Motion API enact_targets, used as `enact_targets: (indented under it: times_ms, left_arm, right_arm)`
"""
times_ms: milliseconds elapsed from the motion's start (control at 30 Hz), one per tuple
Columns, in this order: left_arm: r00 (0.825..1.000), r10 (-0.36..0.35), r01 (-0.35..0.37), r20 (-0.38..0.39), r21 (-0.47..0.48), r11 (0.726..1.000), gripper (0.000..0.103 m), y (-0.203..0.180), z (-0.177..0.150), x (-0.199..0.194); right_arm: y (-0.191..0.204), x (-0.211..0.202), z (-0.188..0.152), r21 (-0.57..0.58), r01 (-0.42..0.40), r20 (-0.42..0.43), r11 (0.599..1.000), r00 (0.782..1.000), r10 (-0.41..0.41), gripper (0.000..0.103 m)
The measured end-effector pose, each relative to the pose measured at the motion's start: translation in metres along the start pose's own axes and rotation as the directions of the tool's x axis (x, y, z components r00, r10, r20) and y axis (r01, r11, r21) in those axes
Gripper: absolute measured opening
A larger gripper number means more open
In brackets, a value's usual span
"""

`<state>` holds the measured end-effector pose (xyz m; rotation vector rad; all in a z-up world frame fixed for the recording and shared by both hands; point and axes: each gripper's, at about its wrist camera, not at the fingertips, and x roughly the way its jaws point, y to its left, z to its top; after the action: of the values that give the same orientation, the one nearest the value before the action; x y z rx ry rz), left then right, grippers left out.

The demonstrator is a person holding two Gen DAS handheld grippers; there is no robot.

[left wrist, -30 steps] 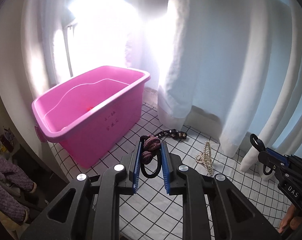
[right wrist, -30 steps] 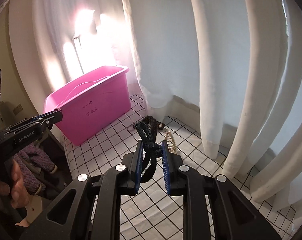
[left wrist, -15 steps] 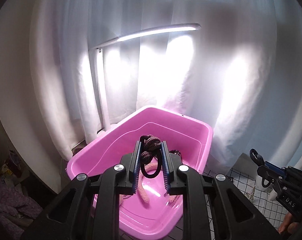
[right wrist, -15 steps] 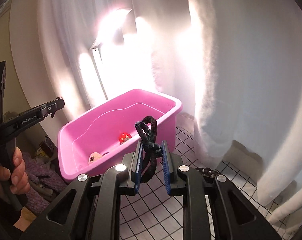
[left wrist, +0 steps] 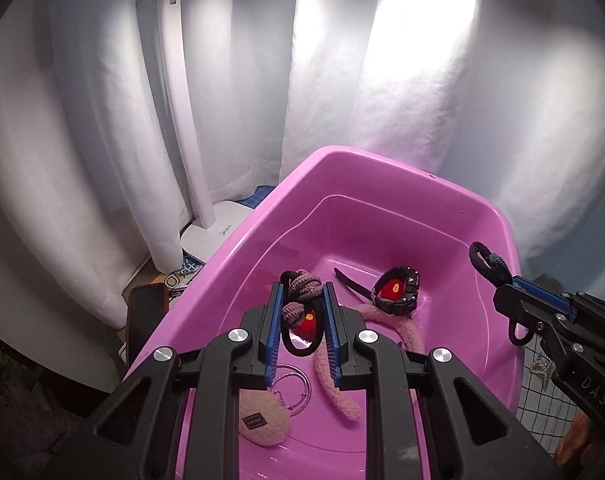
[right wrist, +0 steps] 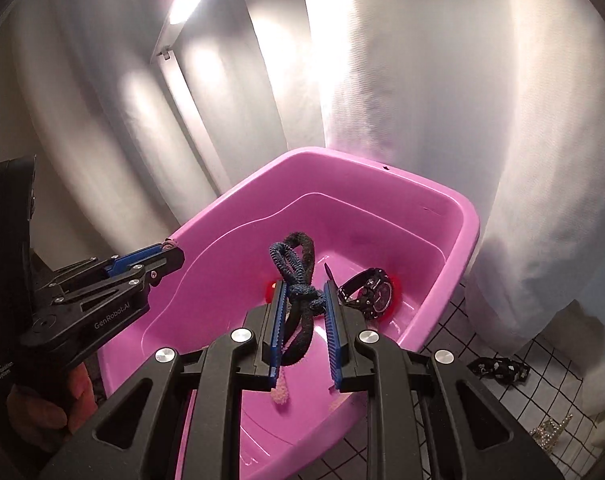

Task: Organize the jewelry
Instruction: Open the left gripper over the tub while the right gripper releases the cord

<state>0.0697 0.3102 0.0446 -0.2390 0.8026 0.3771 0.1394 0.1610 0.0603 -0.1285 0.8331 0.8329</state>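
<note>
My left gripper is shut on a mauve knotted hair tie with a black loop, held above the pink tub. My right gripper is shut on a dark blue knotted hair tie, also above the tub. It shows at the right in the left wrist view. In the tub lie a black watch, a pink fuzzy headband, a pink fuzzy pad and a thin silver bangle. The watch also shows in the right wrist view.
A white desk lamp stands behind the tub against white curtains. A phone leans left of the tub. On the checked cloth right of the tub lie a dark beaded bracelet and a pearl piece.
Both grippers have swung from over the checked cloth to above the pink tub, each still holding its hair tie. The tub's contents have come into view.
</note>
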Motion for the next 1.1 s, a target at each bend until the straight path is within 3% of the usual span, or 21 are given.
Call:
enact_targets:
  times_ms: [233, 400, 467, 500, 533, 567, 600, 633, 1100]
  left_arm:
    - [0.984, -0.012, 0.011, -0.179, -0.006, 1.000, 0.023, 0.006, -0.010, 0.034]
    - [0.976, -0.009, 0.007, -0.220, -0.006, 1.000, 0.023, 0.006, -0.011, 0.043]
    - [0.976, 0.002, -0.001, -0.217, 0.006, 1.000, 0.037, 0.006, -0.010, 0.043]
    - [0.977, 0.007, -0.006, -0.214, 0.008, 1.000, 0.043, 0.006, -0.009, 0.043]
    - [0.978, 0.012, -0.011, -0.209, 0.008, 1.000, 0.056, 0.006, -0.009, 0.042]
    - [0.979, 0.020, -0.019, -0.202, 0.006, 1.000, 0.071, 0.006, -0.008, 0.040]
    - [0.981, 0.029, -0.028, -0.192, 0.004, 1.000, 0.078, 0.006, -0.007, 0.038]
    - [0.983, 0.034, -0.034, -0.180, 0.005, 0.999, 0.081, 0.007, -0.006, 0.037]
    - [0.982, 0.048, -0.050, -0.183, -0.004, 0.999, 0.083, 0.007, -0.006, 0.035]
  right_arm:
    - [-0.009, 0.033, 0.001, 0.030, 0.019, -0.097, 0.999, 0.995, -0.016, 0.018]
    - [-0.010, 0.039, 0.006, 0.013, 0.045, -0.112, 0.999, 0.993, -0.043, 0.018]
    - [-0.011, 0.042, 0.008, 0.011, 0.047, -0.114, 0.999, 0.992, -0.045, 0.020]
    - [-0.011, 0.042, 0.009, 0.006, 0.056, -0.114, 0.998, 0.992, -0.054, 0.026]
    - [-0.011, 0.042, 0.009, 0.001, 0.068, -0.111, 0.998, 0.992, -0.067, 0.031]
    - [-0.011, 0.042, 0.010, -0.001, 0.075, -0.109, 0.997, 0.991, -0.074, 0.049]
    - [-0.011, 0.041, 0.010, 0.002, 0.076, -0.103, 0.997, 0.992, -0.076, 0.062]
    - [-0.011, 0.038, 0.011, 0.005, 0.076, -0.090, 0.997, 0.993, -0.076, 0.063]
    - [-0.014, 0.022, 0.010, 0.005, 0.080, -0.068, 0.997, 0.995, -0.079, 0.063]
